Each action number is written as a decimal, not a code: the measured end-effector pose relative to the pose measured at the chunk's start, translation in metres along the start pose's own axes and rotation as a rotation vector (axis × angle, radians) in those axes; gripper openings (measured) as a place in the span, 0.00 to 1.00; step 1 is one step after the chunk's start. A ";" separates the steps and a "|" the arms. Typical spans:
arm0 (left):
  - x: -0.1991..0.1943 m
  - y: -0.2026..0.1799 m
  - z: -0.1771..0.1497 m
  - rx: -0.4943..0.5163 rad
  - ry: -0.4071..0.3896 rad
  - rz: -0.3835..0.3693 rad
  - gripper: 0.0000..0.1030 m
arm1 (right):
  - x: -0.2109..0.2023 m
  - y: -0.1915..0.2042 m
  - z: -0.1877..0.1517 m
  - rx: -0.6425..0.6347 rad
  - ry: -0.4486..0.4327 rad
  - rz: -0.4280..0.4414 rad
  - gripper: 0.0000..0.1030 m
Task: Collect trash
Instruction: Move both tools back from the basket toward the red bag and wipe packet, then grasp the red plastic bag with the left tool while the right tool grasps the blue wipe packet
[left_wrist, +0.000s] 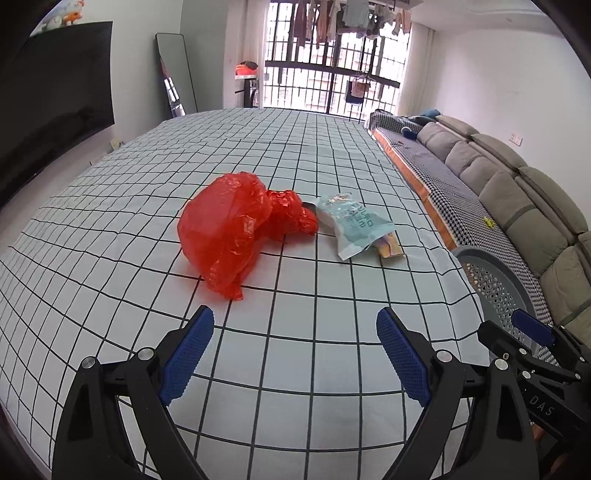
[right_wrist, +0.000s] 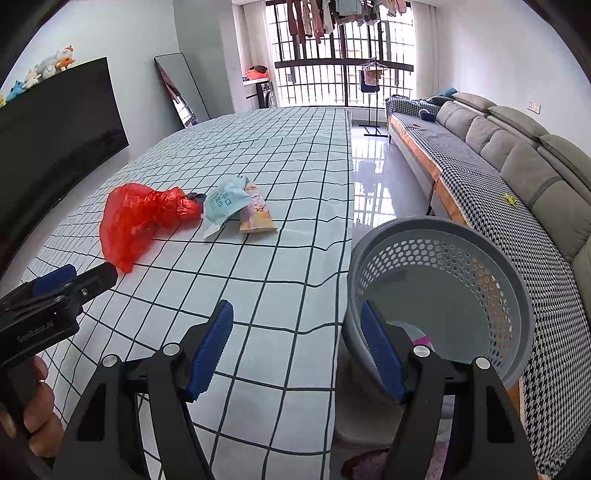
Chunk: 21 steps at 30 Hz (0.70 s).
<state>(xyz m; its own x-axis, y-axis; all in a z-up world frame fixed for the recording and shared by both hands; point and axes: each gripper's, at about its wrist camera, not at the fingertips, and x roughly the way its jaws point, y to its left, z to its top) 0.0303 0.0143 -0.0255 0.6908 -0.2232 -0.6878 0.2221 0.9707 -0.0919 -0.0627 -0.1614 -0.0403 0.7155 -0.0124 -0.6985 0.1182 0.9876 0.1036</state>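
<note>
A crumpled red plastic bag (left_wrist: 236, 229) lies on the checked tablecloth (left_wrist: 110, 229), also in the right wrist view (right_wrist: 144, 221). Beside it on the right lie a light blue packet (left_wrist: 351, 225) (right_wrist: 223, 206) and a tan snack wrapper (left_wrist: 389, 246) (right_wrist: 255, 216) partly under it. A small dark item (right_wrist: 195, 197) sits between bag and packet. My left gripper (left_wrist: 295, 328) is open and empty, short of the bag. My right gripper (right_wrist: 297, 321) is open and empty at the table's right edge, next to a grey perforated basket (right_wrist: 443, 266) (left_wrist: 491, 277) with some scraps inside.
A grey sofa (right_wrist: 498, 155) with a houndstooth cover runs along the right. A dark TV screen (left_wrist: 55, 103) stands at the left, a mirror (right_wrist: 181, 88) leans at the back wall. A shiny floor strip (right_wrist: 373, 177) separates table and sofa.
</note>
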 end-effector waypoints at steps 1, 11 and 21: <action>0.001 0.004 0.002 -0.003 0.000 0.004 0.85 | 0.002 0.002 0.002 -0.003 0.001 0.004 0.66; 0.008 0.032 0.041 -0.030 -0.040 0.063 0.85 | 0.020 0.017 0.020 -0.019 0.012 0.035 0.66; 0.040 0.038 0.097 -0.014 -0.054 0.072 0.88 | 0.025 0.020 0.036 -0.017 0.008 0.040 0.66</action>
<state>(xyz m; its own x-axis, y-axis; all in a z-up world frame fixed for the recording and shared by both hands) 0.1326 0.0337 0.0136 0.7410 -0.1566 -0.6530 0.1608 0.9855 -0.0538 -0.0180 -0.1476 -0.0305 0.7141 0.0281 -0.6994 0.0781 0.9898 0.1195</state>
